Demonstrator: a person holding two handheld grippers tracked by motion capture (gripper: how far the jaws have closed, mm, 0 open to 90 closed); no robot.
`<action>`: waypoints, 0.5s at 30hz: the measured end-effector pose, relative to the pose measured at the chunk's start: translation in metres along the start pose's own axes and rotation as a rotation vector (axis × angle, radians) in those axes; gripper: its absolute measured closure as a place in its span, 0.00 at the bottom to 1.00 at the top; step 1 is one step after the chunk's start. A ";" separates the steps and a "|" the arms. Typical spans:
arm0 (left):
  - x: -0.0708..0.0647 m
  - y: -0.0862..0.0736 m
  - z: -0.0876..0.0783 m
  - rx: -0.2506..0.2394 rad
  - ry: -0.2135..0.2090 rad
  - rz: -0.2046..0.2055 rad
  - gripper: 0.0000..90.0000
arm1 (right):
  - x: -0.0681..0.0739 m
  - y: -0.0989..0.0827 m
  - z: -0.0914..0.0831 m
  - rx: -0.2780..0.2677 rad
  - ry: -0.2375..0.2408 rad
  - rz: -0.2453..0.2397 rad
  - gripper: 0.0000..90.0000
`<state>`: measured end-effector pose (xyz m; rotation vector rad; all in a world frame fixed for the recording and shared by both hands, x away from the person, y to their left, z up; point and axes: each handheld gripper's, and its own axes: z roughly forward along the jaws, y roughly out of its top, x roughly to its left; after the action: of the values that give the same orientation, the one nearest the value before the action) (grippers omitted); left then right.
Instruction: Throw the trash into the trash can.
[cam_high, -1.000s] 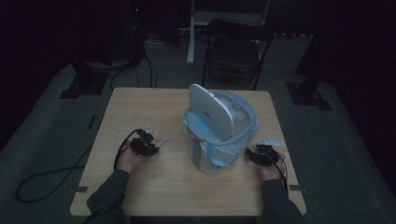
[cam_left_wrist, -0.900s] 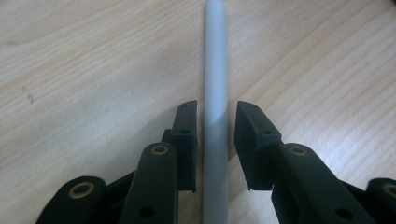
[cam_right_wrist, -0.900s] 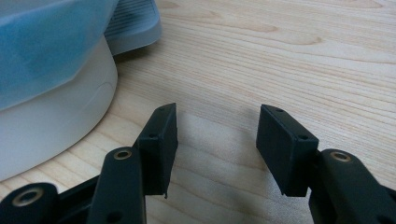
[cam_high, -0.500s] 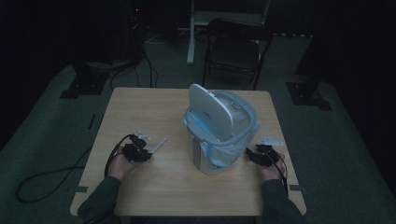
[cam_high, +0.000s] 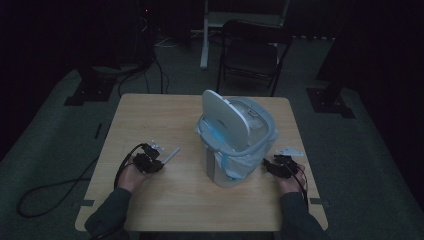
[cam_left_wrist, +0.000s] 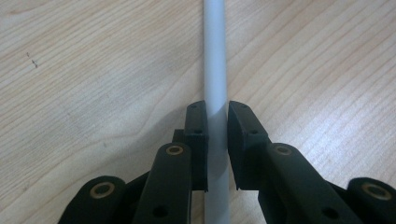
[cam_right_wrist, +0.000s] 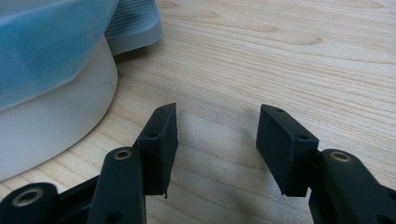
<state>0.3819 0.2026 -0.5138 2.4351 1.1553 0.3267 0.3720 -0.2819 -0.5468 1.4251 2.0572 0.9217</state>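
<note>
A pale grey rod (cam_left_wrist: 215, 56) lies on the wooden table (cam_high: 150, 115), left of a white pedal bin (cam_high: 235, 145). The bin's lid stands raised and a light blue bag lines its rim. My left gripper (cam_left_wrist: 217, 109) has just been closing its jaws; the pads now press on both sides of the rod. In the high view the left gripper (cam_high: 149, 161) sits at the near end of the rod (cam_high: 171, 155). My right gripper (cam_right_wrist: 217, 112) stands open over bare wood, just right of the bin's base (cam_right_wrist: 51, 107). The high view has the right gripper (cam_high: 276, 166) beside the bin.
The bin's ribbed grey pedal (cam_right_wrist: 133, 23) juts out near the right gripper. A small pale part (cam_high: 291, 150) lies on the table beyond the right hand. A dark folding chair (cam_high: 250, 50) stands behind the table, and cables trail on the floor at left.
The left hand has shifted slightly left and toward the near edge, staying at the rod. The right hand and the bin have not moved.
</note>
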 end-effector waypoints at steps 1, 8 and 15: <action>0.000 0.000 0.000 -0.006 -0.003 -0.004 0.89 | 0.000 0.000 0.000 0.000 0.000 -0.001 0.52; 0.002 0.000 0.000 -0.062 -0.045 -0.022 0.89 | 0.000 0.000 0.000 0.000 0.000 0.000 0.52; 0.004 0.005 -0.011 -0.150 -0.082 -0.046 0.89 | 0.000 0.000 0.000 0.000 0.000 0.000 0.52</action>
<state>0.3834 0.2065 -0.5015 2.2666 1.1090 0.2857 0.3720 -0.2820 -0.5468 1.4255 2.0572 0.9221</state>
